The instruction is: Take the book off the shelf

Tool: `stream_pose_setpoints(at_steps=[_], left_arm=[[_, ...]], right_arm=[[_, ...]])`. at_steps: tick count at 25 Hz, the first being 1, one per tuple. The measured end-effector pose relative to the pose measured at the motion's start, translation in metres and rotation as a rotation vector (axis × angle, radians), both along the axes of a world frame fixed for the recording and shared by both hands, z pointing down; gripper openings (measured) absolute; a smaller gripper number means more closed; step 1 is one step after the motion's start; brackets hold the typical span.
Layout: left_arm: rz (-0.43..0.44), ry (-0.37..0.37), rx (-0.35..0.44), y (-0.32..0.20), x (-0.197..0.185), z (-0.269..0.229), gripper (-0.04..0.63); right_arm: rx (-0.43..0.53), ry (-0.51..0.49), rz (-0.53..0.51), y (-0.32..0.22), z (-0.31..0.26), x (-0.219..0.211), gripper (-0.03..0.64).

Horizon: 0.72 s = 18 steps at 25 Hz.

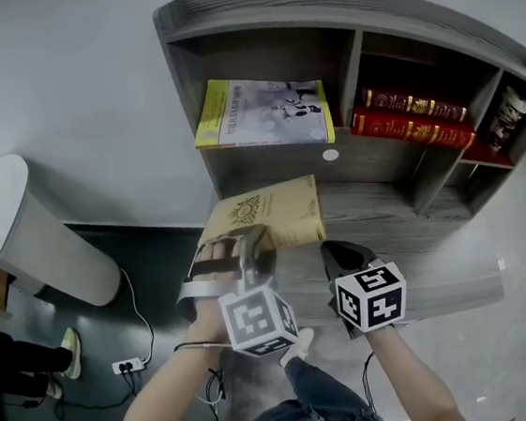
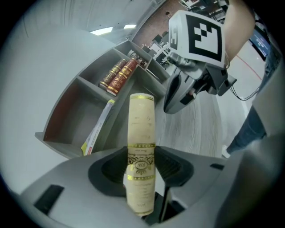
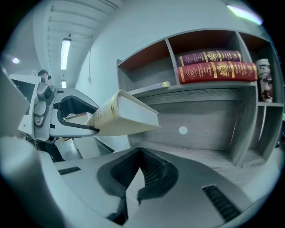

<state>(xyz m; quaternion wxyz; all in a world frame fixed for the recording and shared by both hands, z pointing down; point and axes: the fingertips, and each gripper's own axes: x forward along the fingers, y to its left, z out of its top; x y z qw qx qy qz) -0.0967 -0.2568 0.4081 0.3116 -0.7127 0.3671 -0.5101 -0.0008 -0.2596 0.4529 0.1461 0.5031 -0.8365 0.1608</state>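
Book (image 1: 268, 212), tan w/ gold ornament: in the head view it's out of the shelf (image 1: 259, 5), lying roughly flat in the air over the lower ledge (image 1: 411, 268), in front of the compartments. L hand-held gripper (image 1: 241, 247) has it by the near edge. R hand-held gripper (image 1: 342, 260) sits just beside it on the right and doesn't appear to touch it. In the shelf: a yellow-edged book (image 1: 266, 110) flat in the left compartment, two red books (image 1: 410, 117) stacked in the next one.

Left gripper view: the spine stands btwn the jaws, pads pressed on both covers, so it's clamped on the book. Grip is at the spine end, prob. bc that's the edge a shelved book offers. The rest sticks out fwd, unsupported.

Right gripper view: jaws closed tip to tip, nothing btwn them. It aims at the shelf's lower back panel, w/ the book off to the left in the other gripper. Likely parked clear as a spare.

Judgement: the removal looks basically done. A one-ended hold means the book could sag or slip.
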Motion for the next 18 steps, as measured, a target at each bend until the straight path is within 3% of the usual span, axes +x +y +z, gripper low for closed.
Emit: stream_pose_setpoints(at_steps=[18], left_arm=[[-0.024,-0.004,-0.054,0.000,-0.005,0.023,0.192]], right_arm=[[-0.038,0.002,0.027,0.004,0.011,0.007,0.008]])
